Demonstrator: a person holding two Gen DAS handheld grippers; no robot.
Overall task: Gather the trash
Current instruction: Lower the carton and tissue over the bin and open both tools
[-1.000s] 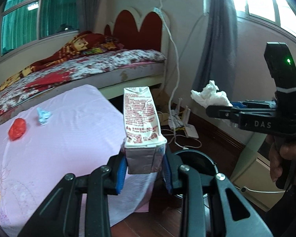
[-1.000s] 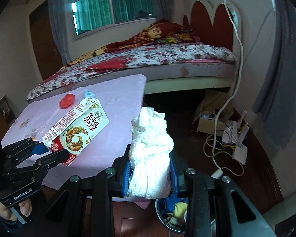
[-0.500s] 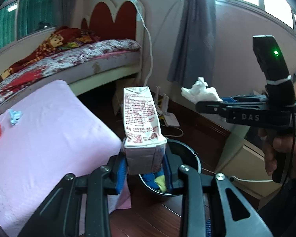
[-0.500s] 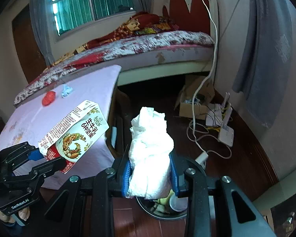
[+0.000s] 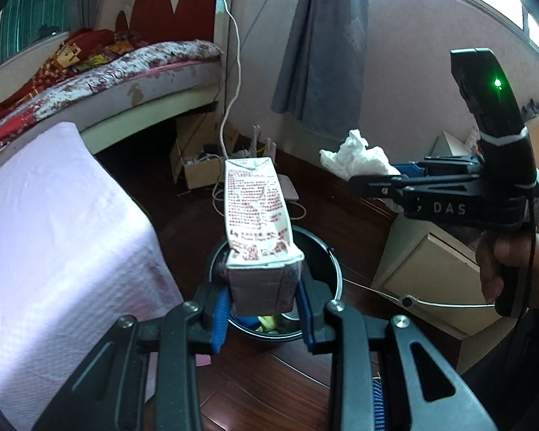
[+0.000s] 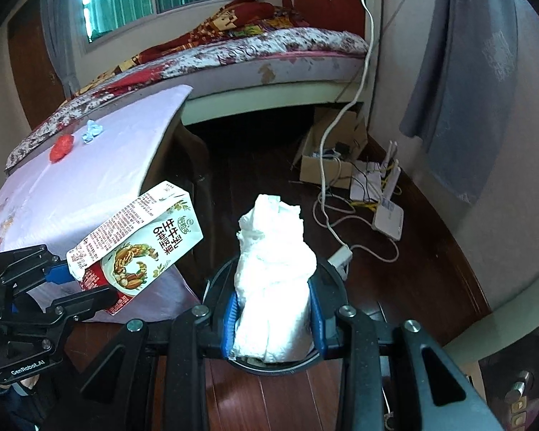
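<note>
Left wrist view, milk carton (image 5: 257, 212): clamped at its base between the blue pads of the left gripper (image 5: 264, 309), its top tilted away, held directly above the black trash bin (image 5: 327, 262).
Right wrist view, tissue wad (image 6: 273, 280): pinched between the blue pads of the right gripper (image 6: 273, 318), standing upright over the same bin (image 6: 336, 280), whose rim is seen around it.
Bin contents: blue and yellow scraps are glimpsed under the carton in the left wrist view.
Grippers together: held side by side over the bin; the right one, gripped by a hand (image 5: 510, 269), is seen at the right with the tissue at its tip.
Table (image 6: 90, 179): draped in pale pink cloth, left of the bin; a red scrap (image 6: 61, 147) and a pale blue scrap (image 6: 91, 131) are left lying near its far edge.
Far floor: a white router (image 6: 388, 215), cables and a cardboard box (image 6: 327, 165) are seen by the bed (image 6: 269, 54).
</note>
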